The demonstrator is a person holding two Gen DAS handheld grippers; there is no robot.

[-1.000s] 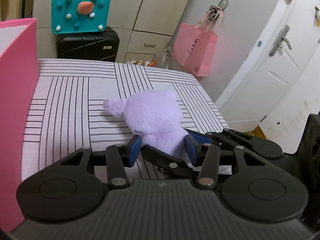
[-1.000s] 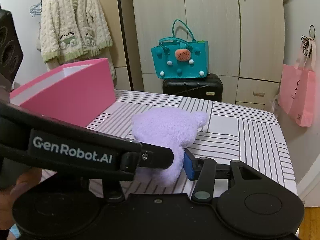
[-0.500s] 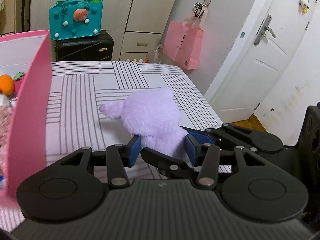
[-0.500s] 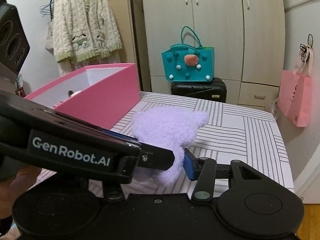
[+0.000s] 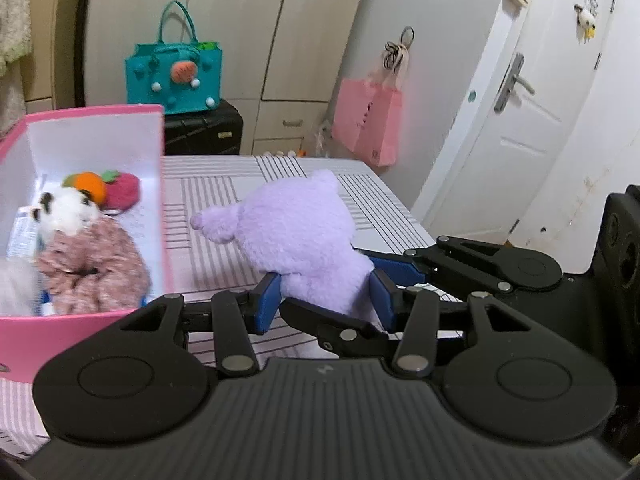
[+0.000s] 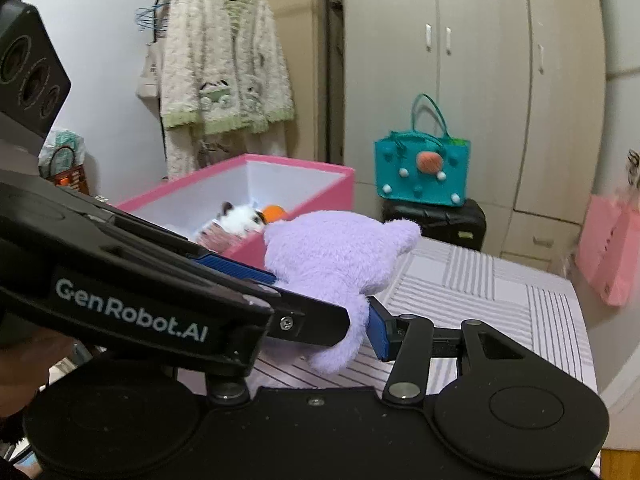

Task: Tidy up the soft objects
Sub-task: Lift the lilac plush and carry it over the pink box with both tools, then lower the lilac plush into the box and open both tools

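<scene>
A purple plush toy (image 5: 304,236) is held up above the striped table (image 5: 208,200) by both grippers. My left gripper (image 5: 326,300) is shut on its lower part. My right gripper (image 6: 324,320) is shut on the same toy (image 6: 336,256), crossing the left one; its left finger is hidden behind the left gripper's arm. A pink box (image 5: 120,320) stands to the left, open at the top, with several soft toys inside: a white one (image 5: 66,208), an orange one (image 5: 88,186), a red one (image 5: 124,196) and a brownish fuzzy one (image 5: 92,264). The box also shows in the right wrist view (image 6: 304,172).
A teal bag (image 5: 174,76) sits on a black suitcase (image 5: 204,128) behind the table. A pink paper bag (image 5: 370,120) hangs on the wall by a white door (image 5: 532,120). A knitted cardigan (image 6: 224,72) hangs at the back left.
Both grippers have lifted the purple plush off the table and carried it up and toward the pink box, whose inside has come into view.
</scene>
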